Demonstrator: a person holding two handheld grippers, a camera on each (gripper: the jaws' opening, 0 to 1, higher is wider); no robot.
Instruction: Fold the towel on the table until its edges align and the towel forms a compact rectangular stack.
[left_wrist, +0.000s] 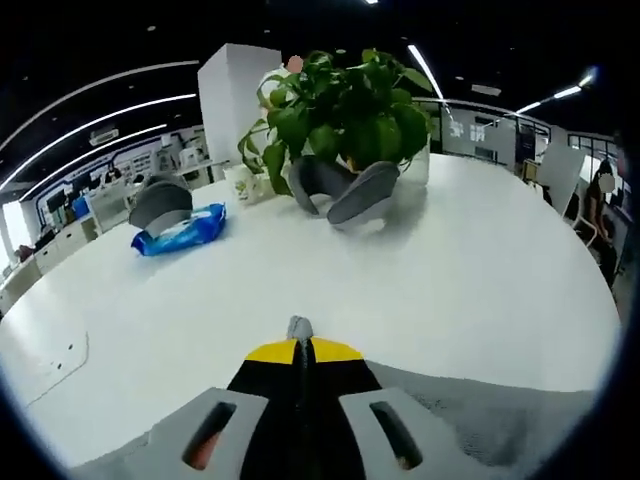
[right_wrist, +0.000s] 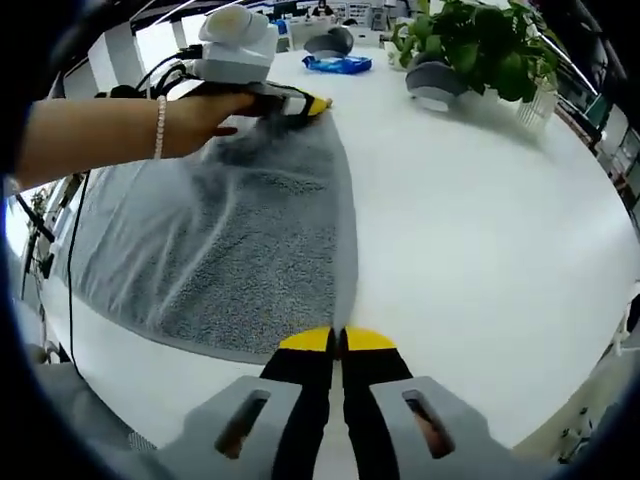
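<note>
A grey towel (right_wrist: 230, 240) lies spread on the round white table (right_wrist: 480, 220), its long right edge running between the two grippers. My right gripper (right_wrist: 338, 340), with yellow-tipped black jaws, is shut on the near end of that edge. At the far end, my left gripper (right_wrist: 312, 104), held by a hand (right_wrist: 200, 115) with a bead bracelet, pinches the towel's far corner. In the left gripper view the left gripper (left_wrist: 300, 345) is shut, with a tuft of grey towel (left_wrist: 299, 327) sticking out at its tip and more towel (left_wrist: 460, 410) lying below.
A potted green plant (left_wrist: 345, 110) stands at the far side of the table (left_wrist: 450, 280) with two grey slipper-like things (left_wrist: 345, 190) before it. A blue packet (left_wrist: 180, 230), a grey object (left_wrist: 160, 200) and a small mug (left_wrist: 240, 183) lie to their left.
</note>
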